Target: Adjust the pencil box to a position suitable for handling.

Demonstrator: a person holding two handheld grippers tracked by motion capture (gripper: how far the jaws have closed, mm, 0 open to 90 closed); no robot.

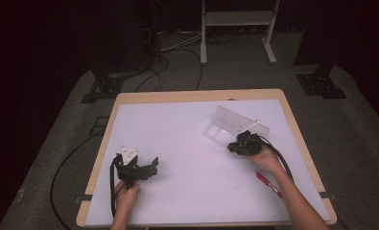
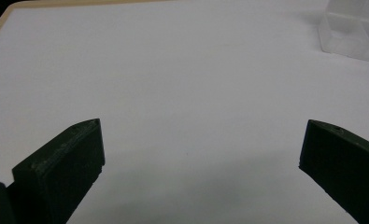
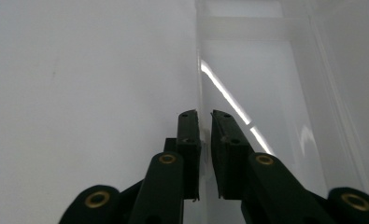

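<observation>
A clear plastic box (image 1: 224,125) lies on the white mat toward the back right, its lid standing open. My right gripper (image 1: 241,143) is at the box's near edge. In the right gripper view the jaws of the right gripper (image 3: 204,116) are pinched on a thin clear wall of the box (image 3: 247,70). My left gripper (image 1: 151,165) rests low over the mat at the front left, well apart from the box. Its jaws stand wide open with bare mat between them, and in the left gripper view the left gripper (image 2: 201,144) faces the box (image 2: 355,32) at the far right corner.
A red pen (image 1: 268,184) lies on the mat under the right forearm. The mat covers a wooden table (image 1: 196,96) whose rim shows all round. Stand bases and cables sit on the floor behind.
</observation>
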